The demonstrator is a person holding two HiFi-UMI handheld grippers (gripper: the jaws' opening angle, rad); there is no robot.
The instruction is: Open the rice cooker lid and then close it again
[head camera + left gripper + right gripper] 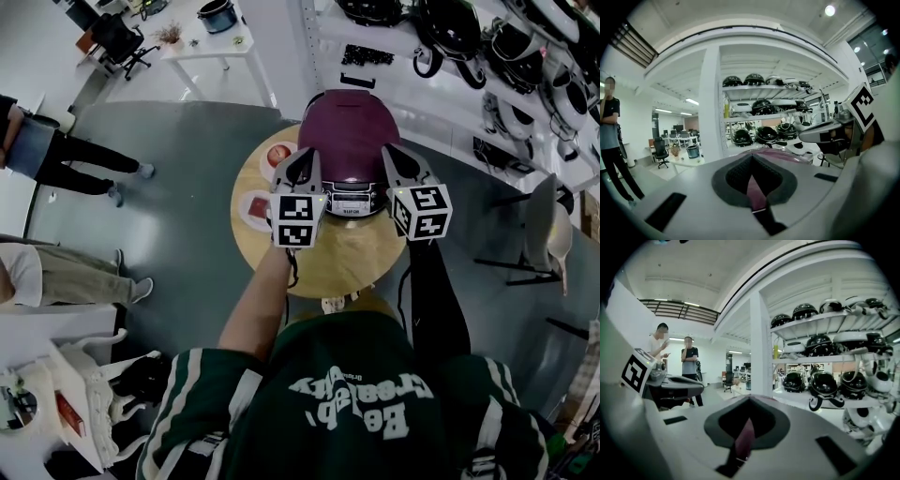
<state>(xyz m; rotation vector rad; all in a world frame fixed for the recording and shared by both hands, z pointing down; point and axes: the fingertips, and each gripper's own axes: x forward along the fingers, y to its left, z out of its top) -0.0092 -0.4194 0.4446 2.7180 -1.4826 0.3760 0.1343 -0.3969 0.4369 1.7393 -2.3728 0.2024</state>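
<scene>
Maroon domed rice cooker [349, 141] sits upper centre of the head view on a round wooden table [352, 262], lid down. It is either not opened yet or already reclosed; I cannot tell which. Left gripper [304, 161] and right gripper [397, 157] hover over its front, each with jaws nearly together, a thin slit, gripping nothing.

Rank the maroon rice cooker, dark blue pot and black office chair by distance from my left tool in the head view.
1. Maroon rice cooker, just right of the left tool.
2. Dark blue pot, white table beyond.
3. Black office chair, farthest left.
</scene>
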